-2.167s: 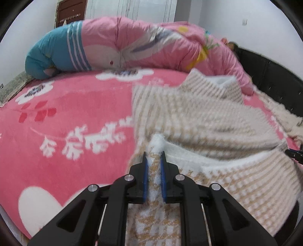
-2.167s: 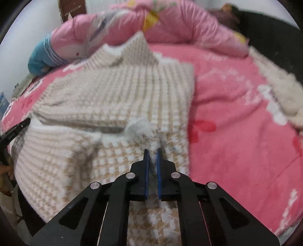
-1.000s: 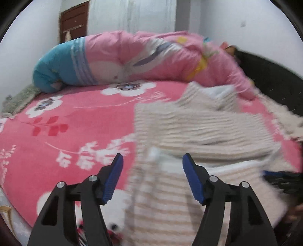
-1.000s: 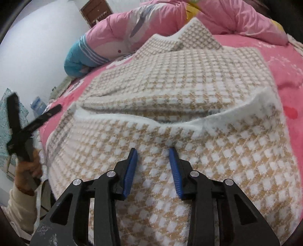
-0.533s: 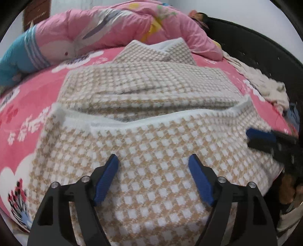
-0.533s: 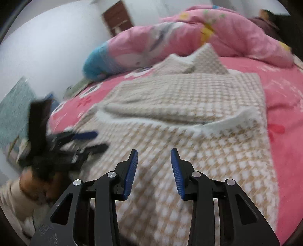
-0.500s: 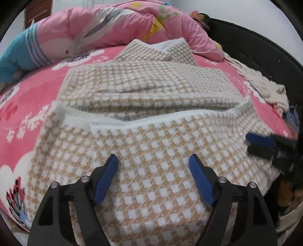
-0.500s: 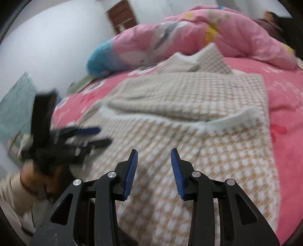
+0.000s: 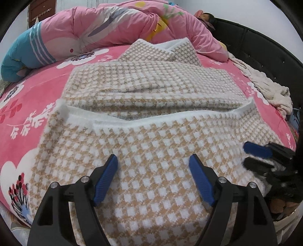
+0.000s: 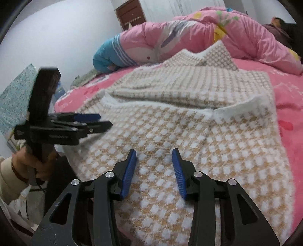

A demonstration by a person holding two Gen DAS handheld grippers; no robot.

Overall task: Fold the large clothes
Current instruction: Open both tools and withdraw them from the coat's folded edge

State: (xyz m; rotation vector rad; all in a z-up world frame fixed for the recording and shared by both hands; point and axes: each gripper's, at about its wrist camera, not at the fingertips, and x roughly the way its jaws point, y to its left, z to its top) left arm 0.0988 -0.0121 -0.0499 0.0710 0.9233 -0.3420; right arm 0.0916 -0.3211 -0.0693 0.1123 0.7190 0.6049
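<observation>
A large beige-and-white checked fleece garment (image 9: 151, 106) lies spread on the pink bed, its near part folded up over the rest with a white fluffy edge (image 9: 151, 118) across the middle. It fills the right wrist view (image 10: 189, 117) too. My left gripper (image 9: 153, 160) is open and empty above the folded near part. My right gripper (image 10: 154, 153) is open and empty above the same part. The right gripper shows at the garment's right edge in the left wrist view (image 9: 255, 157). The left gripper shows at the garment's left edge in the right wrist view (image 10: 94, 120).
A pink floral bedsheet (image 9: 37, 90) covers the bed. A rolled pink and blue duvet (image 9: 94, 36) lies along the far side. A black headboard (image 9: 255, 49) stands at the right, with a cream cloth (image 9: 269, 89) beside it. A person's head (image 9: 207, 18) shows far back.
Both grippers let go of the garment's near edge after laying it over the rest, opened, and drew back toward the near side of the bed.
</observation>
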